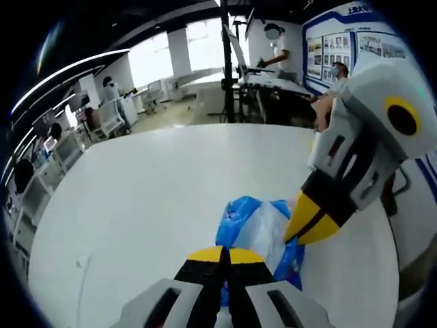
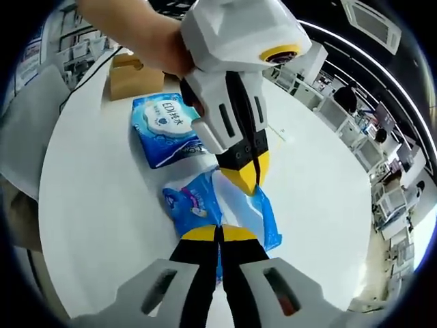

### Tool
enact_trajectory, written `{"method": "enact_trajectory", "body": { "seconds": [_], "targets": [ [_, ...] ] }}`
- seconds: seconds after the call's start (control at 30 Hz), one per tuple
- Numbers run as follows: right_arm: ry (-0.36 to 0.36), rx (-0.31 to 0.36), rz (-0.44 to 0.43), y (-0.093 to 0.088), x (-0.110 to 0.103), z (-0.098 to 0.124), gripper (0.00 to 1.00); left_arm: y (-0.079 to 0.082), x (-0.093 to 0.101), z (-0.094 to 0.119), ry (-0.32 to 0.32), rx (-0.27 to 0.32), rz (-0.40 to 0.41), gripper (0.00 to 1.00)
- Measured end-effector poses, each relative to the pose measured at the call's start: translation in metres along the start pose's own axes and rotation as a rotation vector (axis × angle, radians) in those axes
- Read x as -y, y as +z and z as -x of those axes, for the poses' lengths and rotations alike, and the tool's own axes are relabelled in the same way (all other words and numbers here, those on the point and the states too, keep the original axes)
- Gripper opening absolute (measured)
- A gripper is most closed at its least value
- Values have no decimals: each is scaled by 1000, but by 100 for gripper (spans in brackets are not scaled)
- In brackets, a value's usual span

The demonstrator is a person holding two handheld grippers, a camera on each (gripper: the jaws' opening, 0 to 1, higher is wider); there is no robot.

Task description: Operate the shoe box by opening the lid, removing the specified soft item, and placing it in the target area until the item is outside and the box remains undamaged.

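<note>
Both tools (image 1: 225, 254) (image 2: 220, 232) pinch the blue packet (image 2: 205, 201); right view adds a second packet (image 2: 164, 126)

Both grippers share 1 build: a white moulded housing, black jaw arms and yellow tips. In the left gripper view, the left gripper (image 1: 226, 256) rises as 2 black arms capped in yellow, with white shells below cut by dark slots. The right gripper (image 1: 311, 229) enters with a blocky white body, dark slotted recesses, a black mid-section and a pointed yellow tip. In the right gripper view, a bare hand (image 2: 147, 37) grips the white housing.
</note>
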State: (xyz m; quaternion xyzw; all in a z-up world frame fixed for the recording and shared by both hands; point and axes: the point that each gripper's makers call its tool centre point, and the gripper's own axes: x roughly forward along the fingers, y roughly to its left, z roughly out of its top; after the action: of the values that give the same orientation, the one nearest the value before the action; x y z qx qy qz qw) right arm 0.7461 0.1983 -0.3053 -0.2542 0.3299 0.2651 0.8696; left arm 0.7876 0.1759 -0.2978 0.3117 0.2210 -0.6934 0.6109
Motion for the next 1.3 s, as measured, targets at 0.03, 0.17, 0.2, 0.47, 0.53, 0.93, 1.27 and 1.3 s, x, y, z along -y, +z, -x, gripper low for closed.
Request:
{"method": "enact_trajectory", "body": {
  "seconds": [0.03, 0.17, 0.2, 0.47, 0.53, 0.93, 1.27, 1.3],
  "targets": [
    [0, -1, -1, 0, 0, 0, 0, 0, -1, 0, 1, 1, 2, 0],
    [-7, -11, -4, -1, 1, 0, 0, 0, 0, 0, 6, 2, 17, 3],
    [-8, -13, 3, -2, 0, 1, 0, 0, -1, 1, 10, 2, 16, 6],
    [-8, -16, -4, 2, -2, 7, 14, 6, -2, 11, 4, 18, 33, 14],
    [-7, -18, -21, 3, 0, 8, 17, 9, 0, 17, 2, 21, 34, 16],
    [-19, -12, -33, 18, -1, 21, 26, 9, 20, 67, -6, 69, 60, 29],
    [-20, -14, 1, 41, -29, 47, 36, -3, 57, 121, -11, 117, 91, 35],
    [-17, -19, 15, 41, -30, 47, 37, -6, 59, 127, -6, 120, 99, 35]
  ]
}}
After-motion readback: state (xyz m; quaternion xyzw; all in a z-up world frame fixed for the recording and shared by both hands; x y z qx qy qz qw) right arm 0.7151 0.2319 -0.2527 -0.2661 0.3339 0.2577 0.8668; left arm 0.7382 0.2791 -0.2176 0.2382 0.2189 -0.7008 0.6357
